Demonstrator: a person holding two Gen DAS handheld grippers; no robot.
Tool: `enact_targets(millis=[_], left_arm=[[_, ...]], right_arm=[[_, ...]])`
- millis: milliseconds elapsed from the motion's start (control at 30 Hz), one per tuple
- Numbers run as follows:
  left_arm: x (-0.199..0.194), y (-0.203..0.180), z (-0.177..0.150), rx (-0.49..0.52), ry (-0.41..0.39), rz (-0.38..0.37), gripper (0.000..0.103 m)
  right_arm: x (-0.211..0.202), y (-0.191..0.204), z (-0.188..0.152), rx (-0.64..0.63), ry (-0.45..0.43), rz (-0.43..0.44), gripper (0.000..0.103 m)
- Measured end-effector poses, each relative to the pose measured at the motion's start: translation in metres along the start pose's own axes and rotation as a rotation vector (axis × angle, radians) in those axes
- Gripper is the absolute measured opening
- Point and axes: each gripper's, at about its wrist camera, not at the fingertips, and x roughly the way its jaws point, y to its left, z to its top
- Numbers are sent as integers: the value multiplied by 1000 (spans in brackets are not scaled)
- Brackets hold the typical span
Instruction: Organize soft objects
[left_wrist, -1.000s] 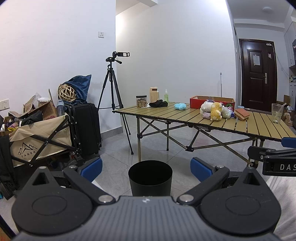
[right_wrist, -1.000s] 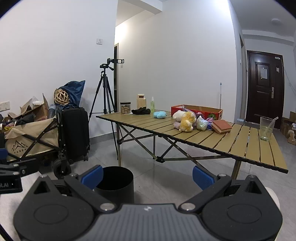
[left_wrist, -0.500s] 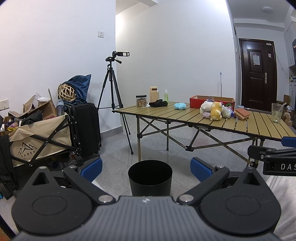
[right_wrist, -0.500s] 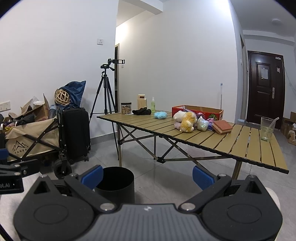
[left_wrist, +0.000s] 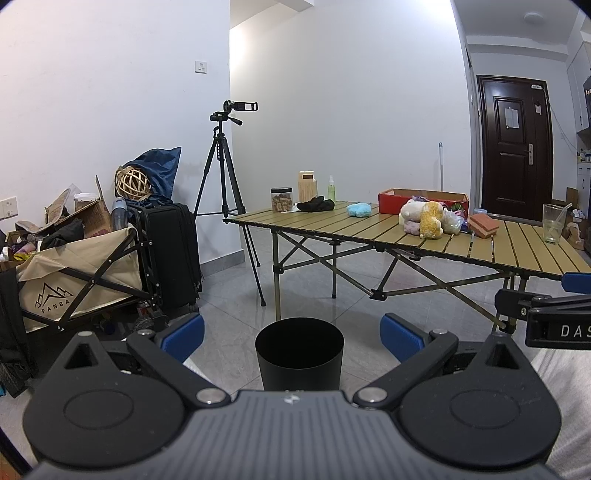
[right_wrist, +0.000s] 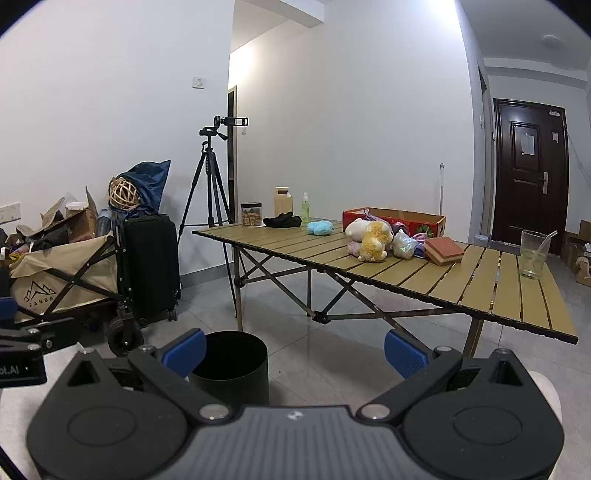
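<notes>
You are holding the left gripper (left_wrist: 291, 338) and right gripper (right_wrist: 294, 350) spread wide and empty, well back from the folding table (right_wrist: 406, 273), where the plush toys (right_wrist: 371, 238) are lying beside the red box (right_wrist: 393, 220).

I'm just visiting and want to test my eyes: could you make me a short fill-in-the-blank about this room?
1. The yellow plush toy lies on the folding ____.
2. The black bin stands on the ____.
3. Both the left gripper and the right gripper are ____ and hold nothing.
4. The camera sits on a ____.

Missing words: table; floor; open; tripod
</notes>
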Motion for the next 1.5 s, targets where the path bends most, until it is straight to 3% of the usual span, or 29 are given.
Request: enact_targets(millis=[367, 600, 867, 1000, 1233, 1367, 1500], left_arm=[[18, -4, 3, 14, 18, -3, 103], [60, -8, 15, 37, 8, 13, 103], [172, -17, 43, 17, 51, -37, 103], [234, -32, 66, 23, 26, -69, 103], [336, -93, 118, 57, -54, -164, 103], [399, -134, 138, 95, -53, -207, 103], [447, -161, 151, 95, -29, -256, 103]], right_arm=[[14, -1, -1, -1, 1, 2, 103], [50, -13, 11, 1, -20, -10, 103], [150, -47, 40, 37, -4, -15, 103], [209, -74, 54, 100, 27, -35, 103], [317, -136, 89, 187, 39, -82, 101], [382, -167, 109, 256, 81, -93, 96], [425, -188, 125, 276, 66, -137, 96]])
